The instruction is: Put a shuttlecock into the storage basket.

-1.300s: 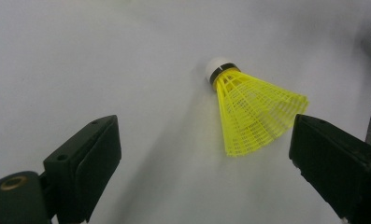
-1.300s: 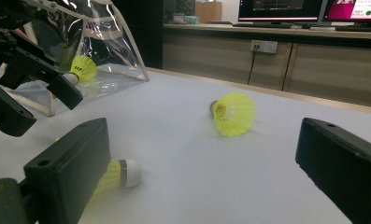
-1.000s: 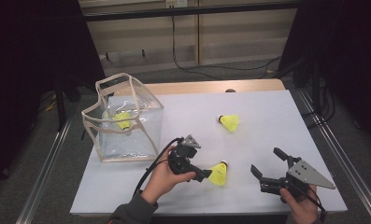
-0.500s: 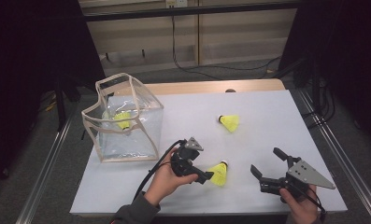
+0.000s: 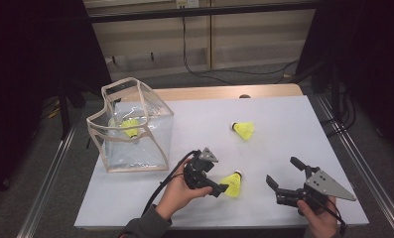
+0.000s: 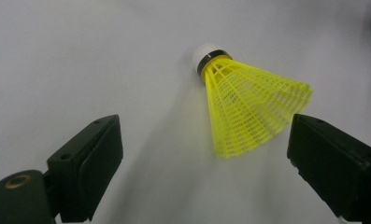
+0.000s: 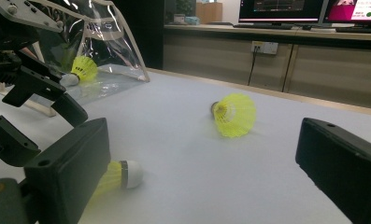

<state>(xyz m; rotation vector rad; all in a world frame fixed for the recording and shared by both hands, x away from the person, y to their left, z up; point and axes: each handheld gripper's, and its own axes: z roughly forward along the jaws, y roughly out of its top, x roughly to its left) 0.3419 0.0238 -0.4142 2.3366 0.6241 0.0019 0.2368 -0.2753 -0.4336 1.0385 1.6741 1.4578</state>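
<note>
The left gripper [image 5: 219, 188] hovers over the near shuttlecock [image 5: 232, 184], jaws wide and empty. In the left gripper view that shuttlecock [image 6: 248, 109] lies on its side on the white table [image 5: 284, 124], cork toward 11 o'clock, skirt flaring toward 4 o'clock and just beside the right-hand jaw, with far more gap on the other side.

The step in hand looks like picking this shuttlecock up, probably for the clear bag [image 5: 130, 129], which already holds one shuttlecock [image 5: 130, 127]. To do it well, shift the gripper toward 3 o'clock in its own view so the skirt sits centred between the jaws, lower until the tips nearly touch the table, and close gently across the stiffer part near the cork; the mesh skirt would likely crush or roll away under a lopsided squeeze.

The right gripper [image 5: 286, 181] rests at 5 o'clock on the table, jaws wide and empty, well apart from the left. A second shuttlecock [image 5: 244, 130] lies toward 1 o'clock from the near one. The table's front edge is close below both hands, so lift before swinging. The path toward the bag at 10 o'clock is open; its rim stands tall, so carry high.
</note>
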